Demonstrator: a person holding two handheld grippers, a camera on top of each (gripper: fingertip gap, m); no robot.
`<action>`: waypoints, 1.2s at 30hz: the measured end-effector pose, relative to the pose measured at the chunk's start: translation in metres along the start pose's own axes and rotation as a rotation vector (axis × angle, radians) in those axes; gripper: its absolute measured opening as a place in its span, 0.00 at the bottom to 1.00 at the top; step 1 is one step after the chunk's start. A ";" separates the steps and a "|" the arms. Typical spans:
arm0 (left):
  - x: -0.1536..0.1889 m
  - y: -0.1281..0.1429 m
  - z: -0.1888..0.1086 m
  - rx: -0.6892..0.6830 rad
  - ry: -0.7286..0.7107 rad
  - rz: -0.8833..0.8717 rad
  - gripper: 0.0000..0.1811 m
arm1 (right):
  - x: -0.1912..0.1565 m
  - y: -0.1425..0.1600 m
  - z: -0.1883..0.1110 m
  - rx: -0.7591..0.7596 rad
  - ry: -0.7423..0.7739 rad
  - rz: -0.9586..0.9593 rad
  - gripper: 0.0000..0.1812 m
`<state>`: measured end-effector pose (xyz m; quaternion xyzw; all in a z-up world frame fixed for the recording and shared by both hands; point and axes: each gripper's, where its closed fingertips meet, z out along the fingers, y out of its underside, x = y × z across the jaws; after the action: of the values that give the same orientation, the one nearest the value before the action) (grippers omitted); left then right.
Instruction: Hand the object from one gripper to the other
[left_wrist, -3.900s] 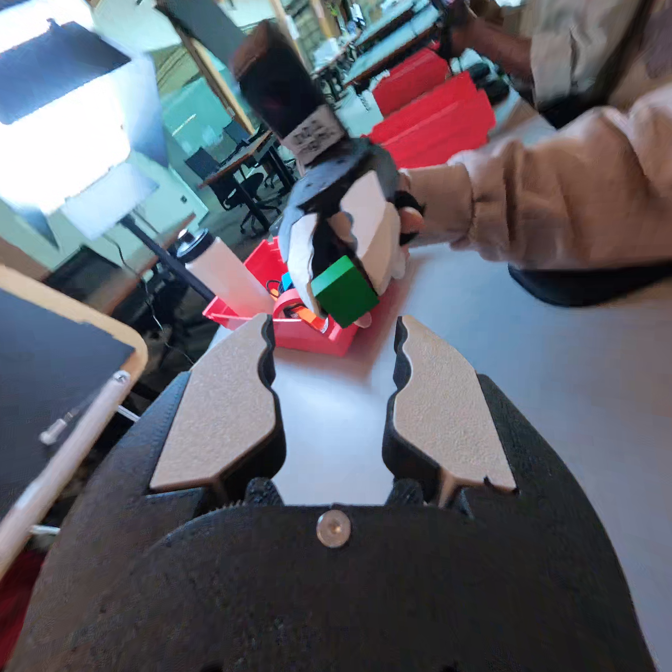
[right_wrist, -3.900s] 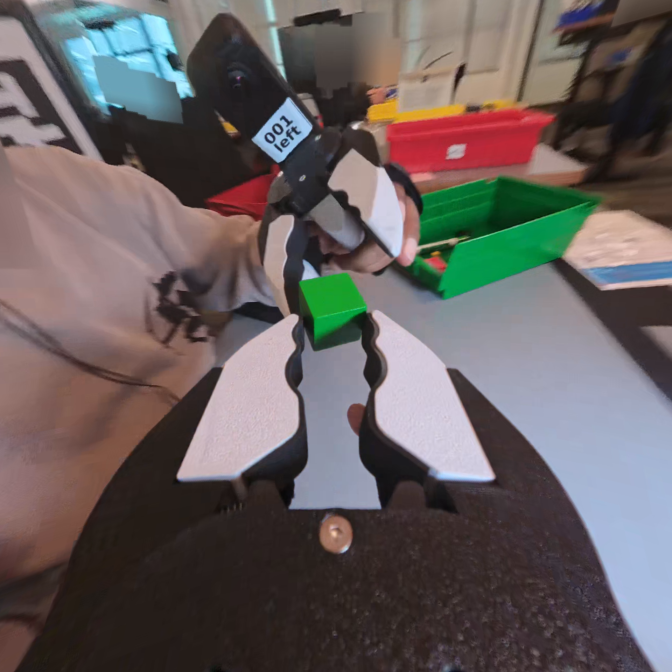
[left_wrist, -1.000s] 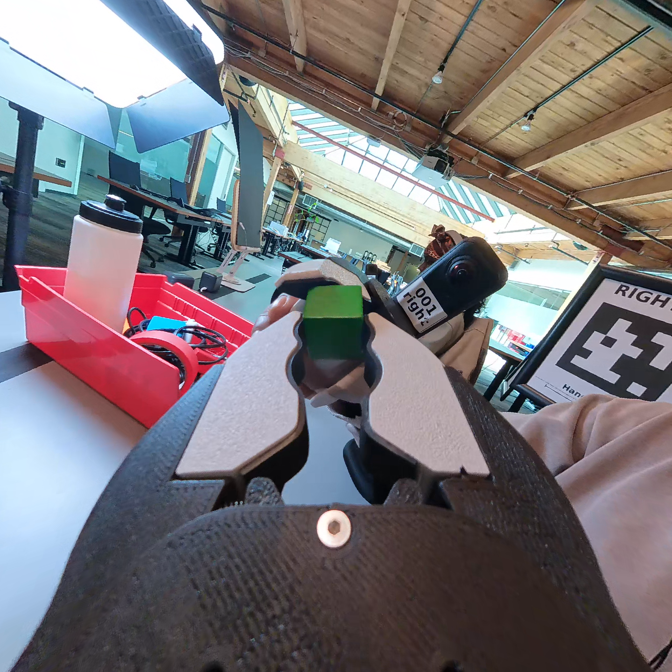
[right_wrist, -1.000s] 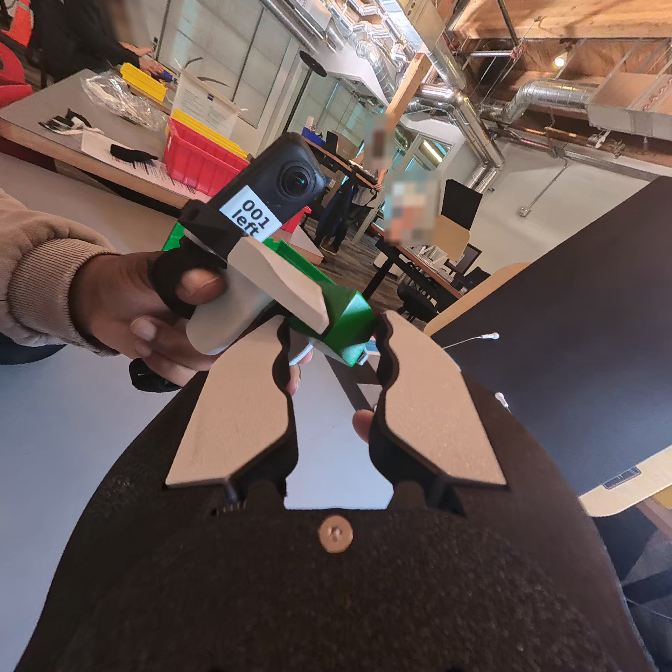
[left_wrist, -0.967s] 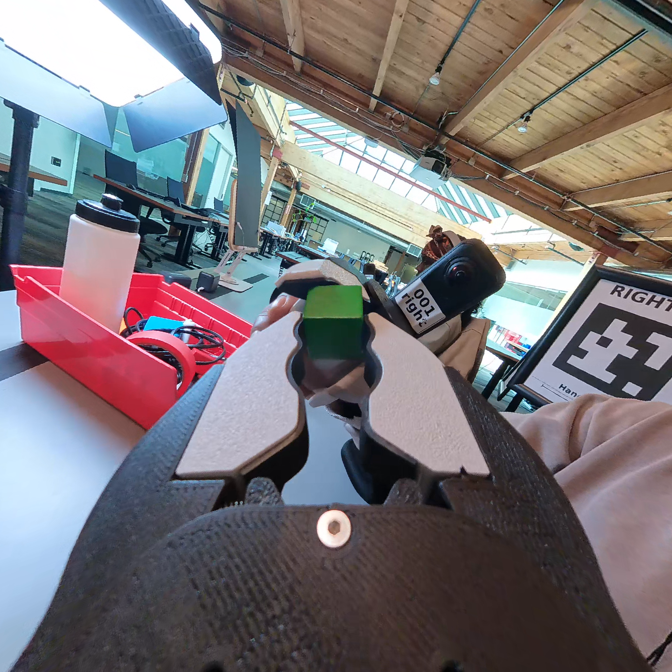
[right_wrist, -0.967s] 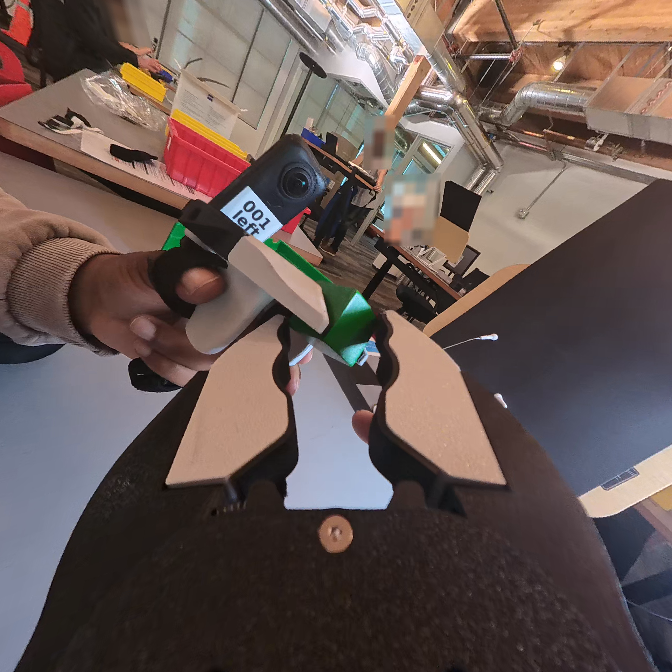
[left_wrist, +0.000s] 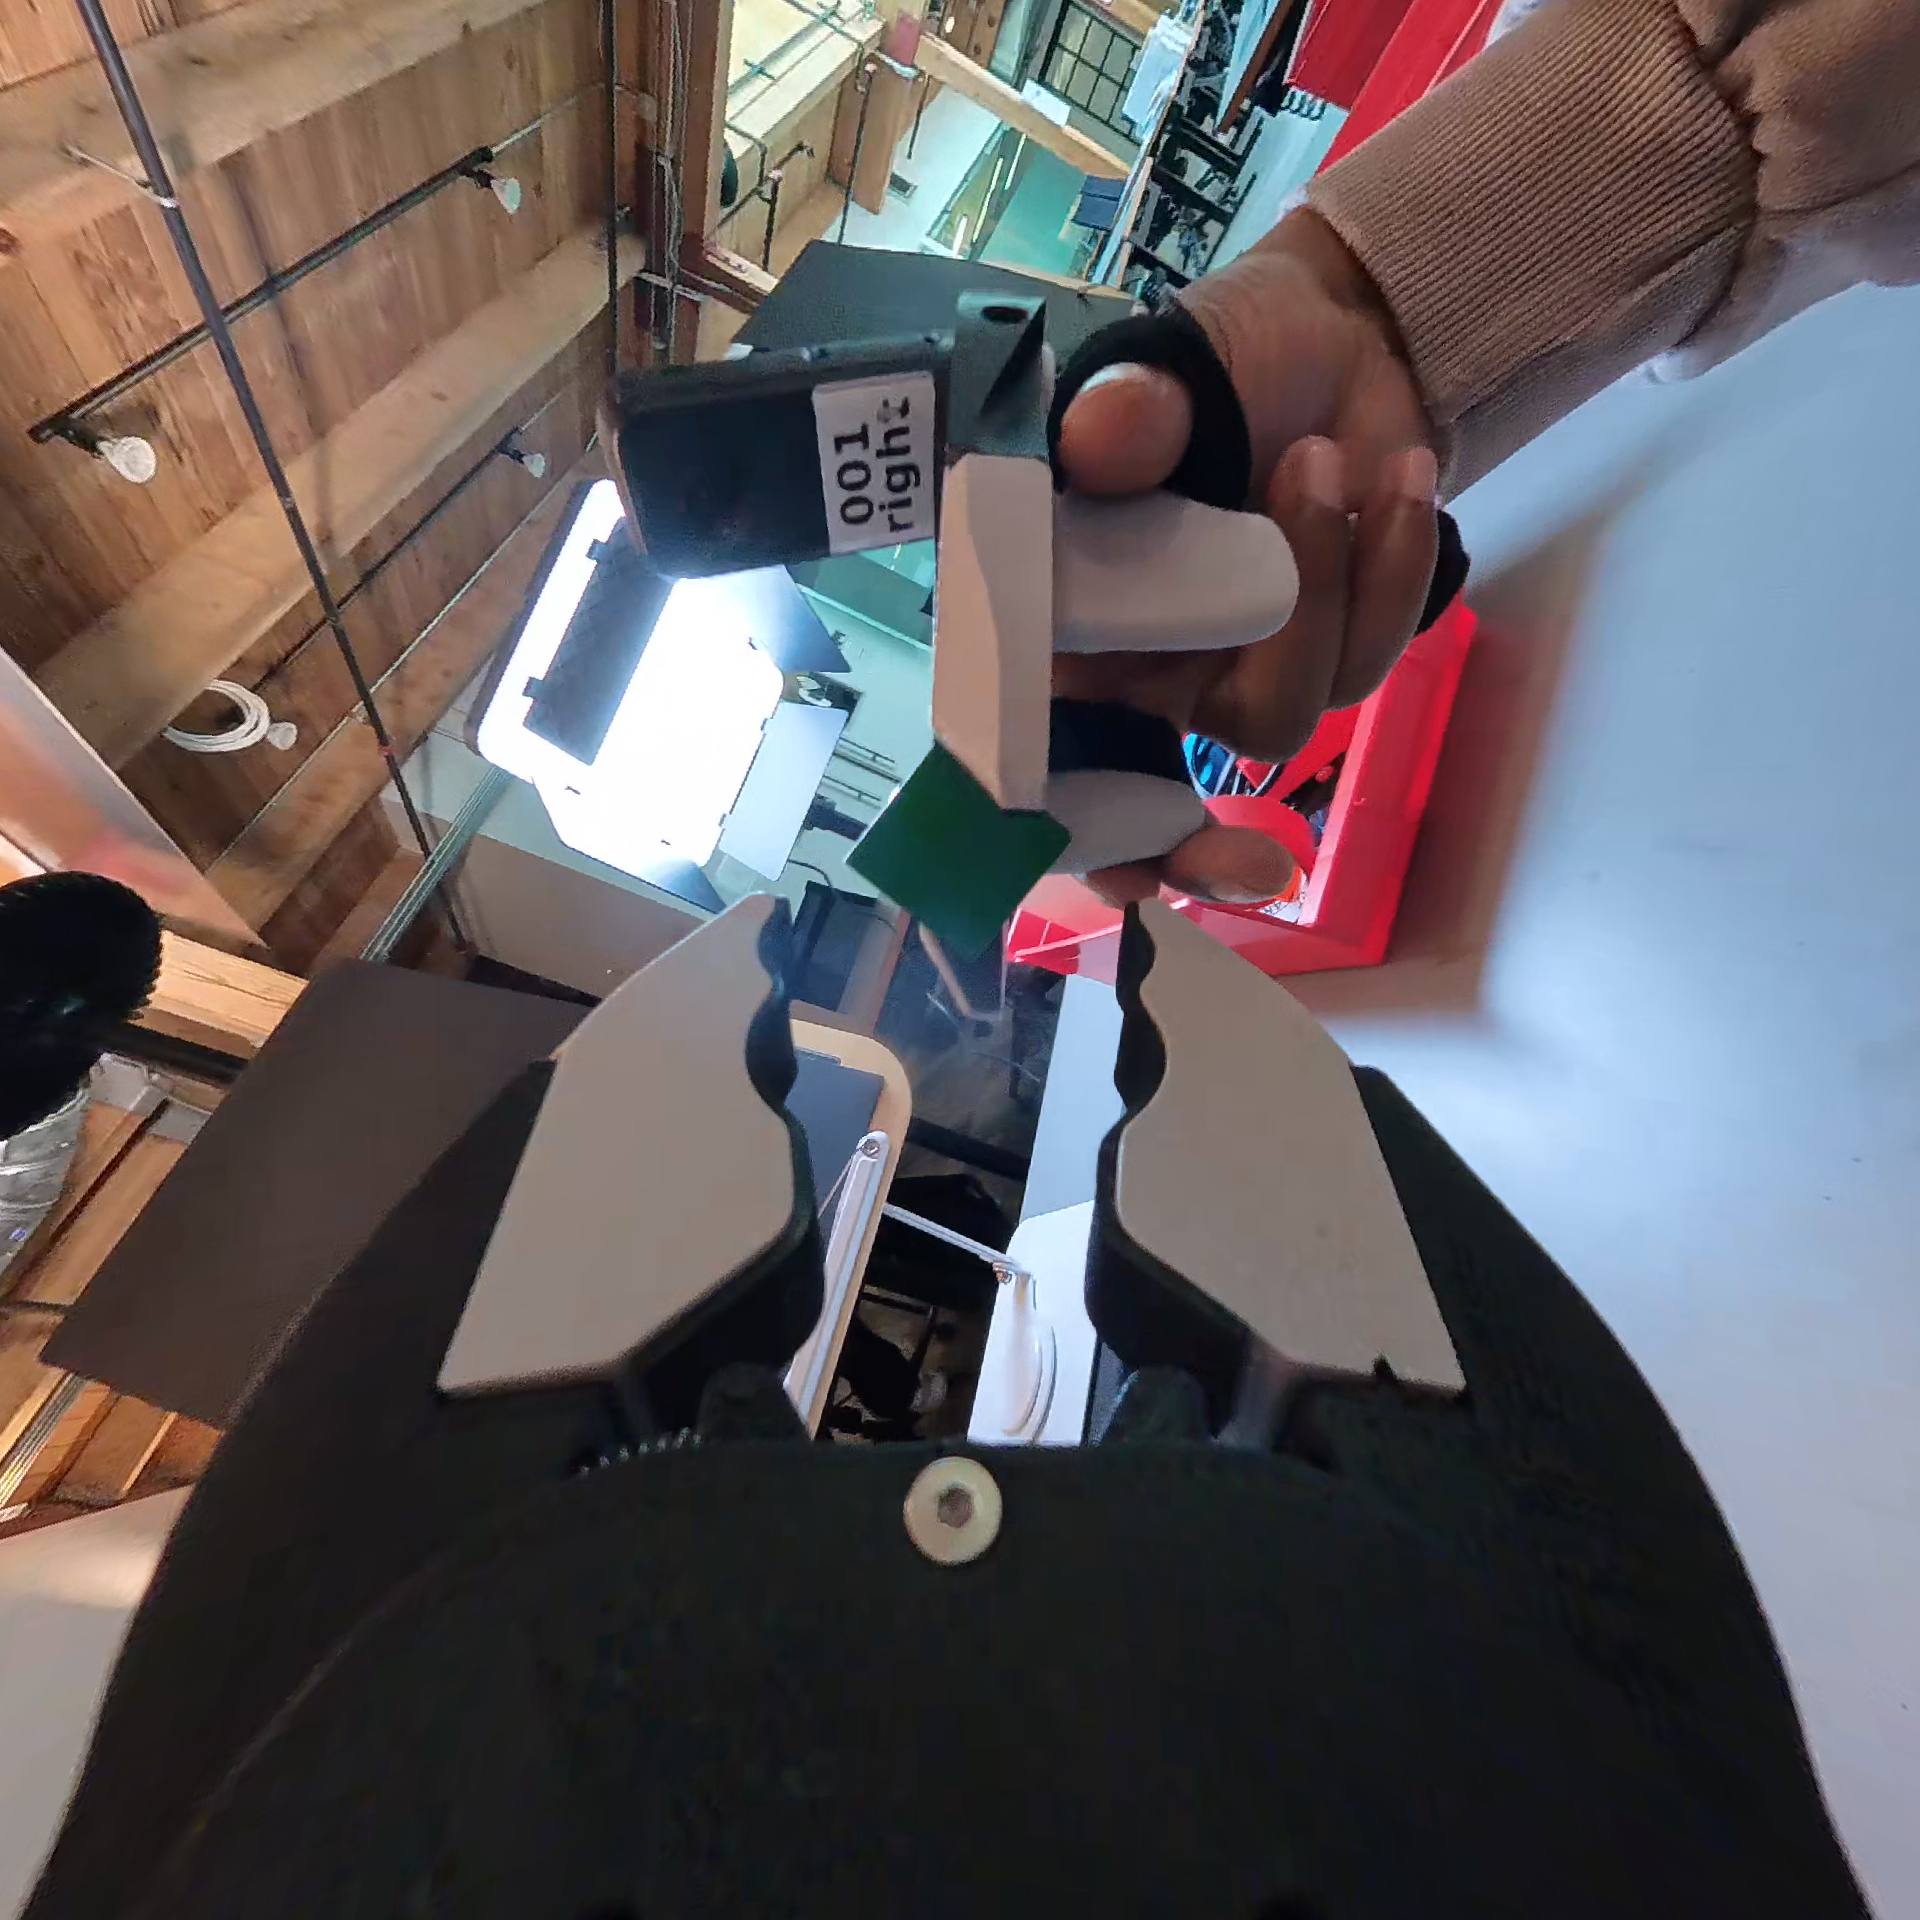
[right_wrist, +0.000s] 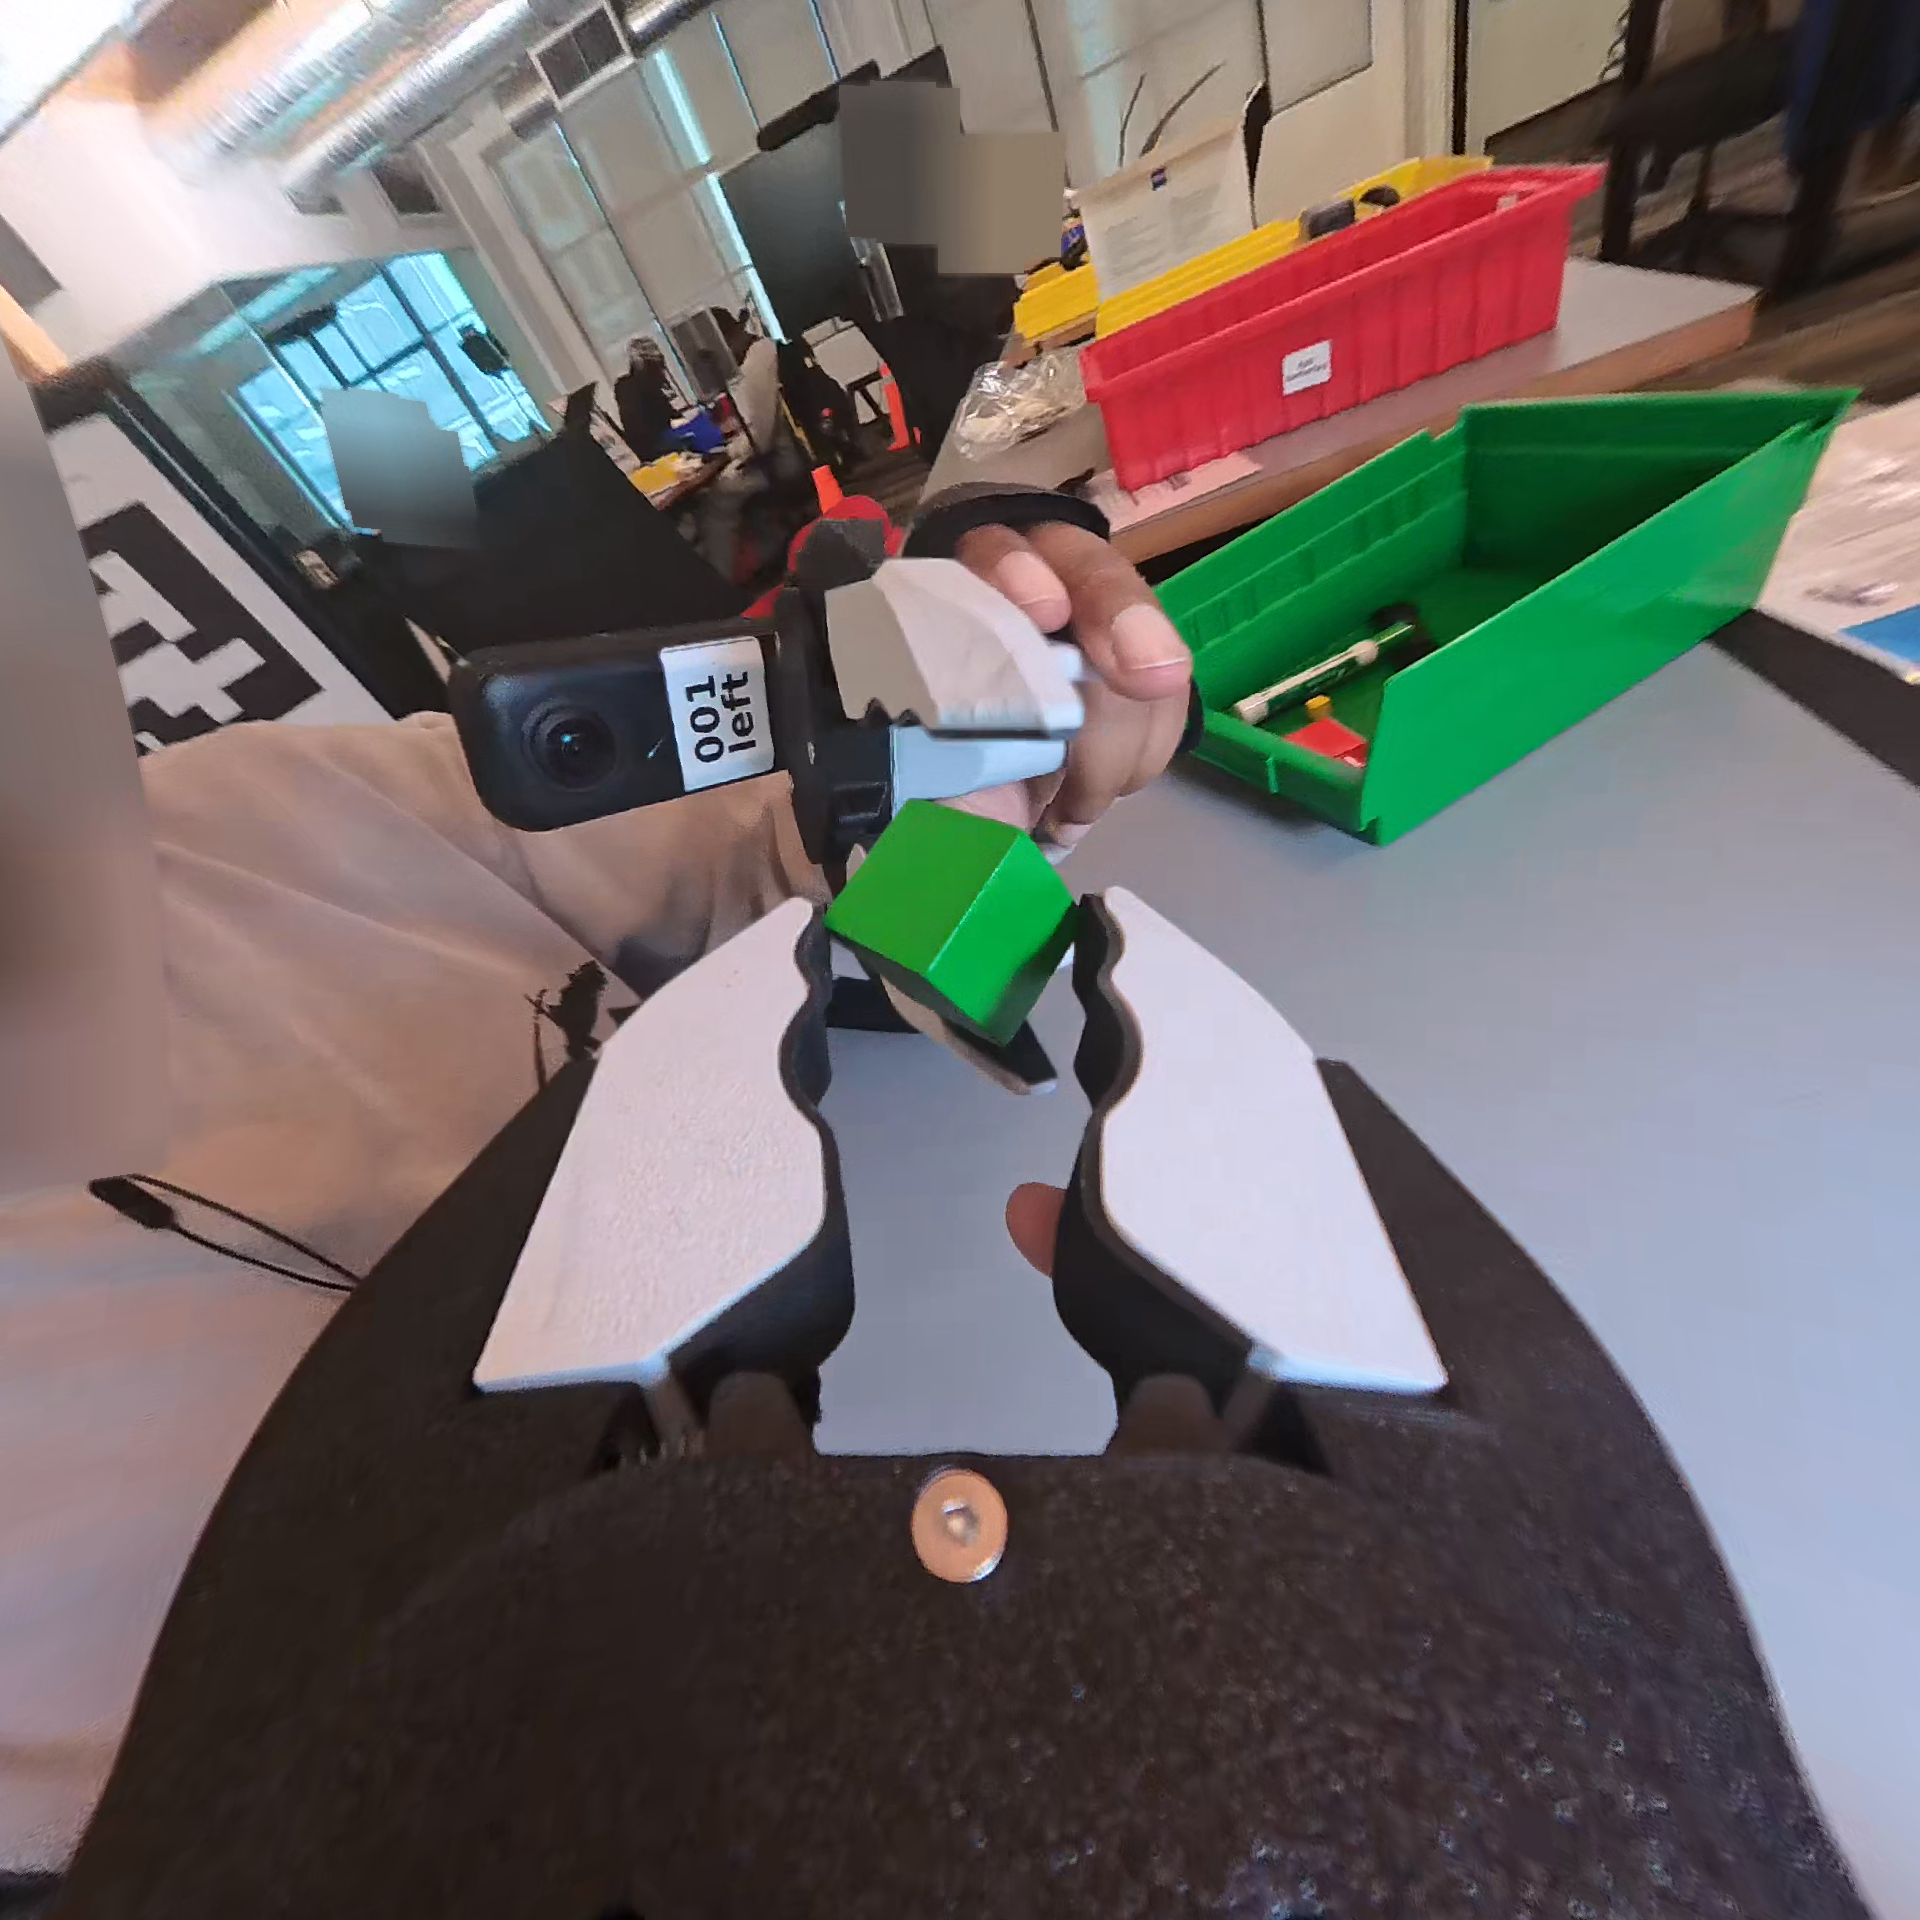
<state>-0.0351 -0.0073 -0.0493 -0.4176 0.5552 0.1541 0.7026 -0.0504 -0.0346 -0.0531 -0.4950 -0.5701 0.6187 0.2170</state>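
Two grippers show: the left gripper and the right gripper. One green cube sits between them. Two hands hold the tools. Bins number four: one green bin, one yellow bin, and two red bins.

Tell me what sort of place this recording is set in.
Likely an open-plan workshop or lab office: parts bins, such as a green bin and a red bin, sit on grey worktables, with people at desks behind and exposed wooden ceiling beams above.
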 end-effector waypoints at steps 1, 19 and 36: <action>0.002 -0.002 0.000 0.007 0.014 0.000 0.33 | 0.000 0.002 0.001 -0.006 -0.018 0.027 0.25; 0.021 0.001 0.003 0.020 0.192 -0.247 0.23 | 0.019 0.019 0.008 -0.047 -0.013 0.103 0.25; 0.025 0.001 0.004 -0.008 0.262 -0.344 0.27 | 0.012 0.022 0.010 -0.090 0.019 -0.007 0.25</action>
<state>-0.0248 -0.0098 -0.0721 -0.5255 0.5617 -0.0219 0.6386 -0.0577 -0.0353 -0.0790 -0.5082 -0.5971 0.5868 0.2020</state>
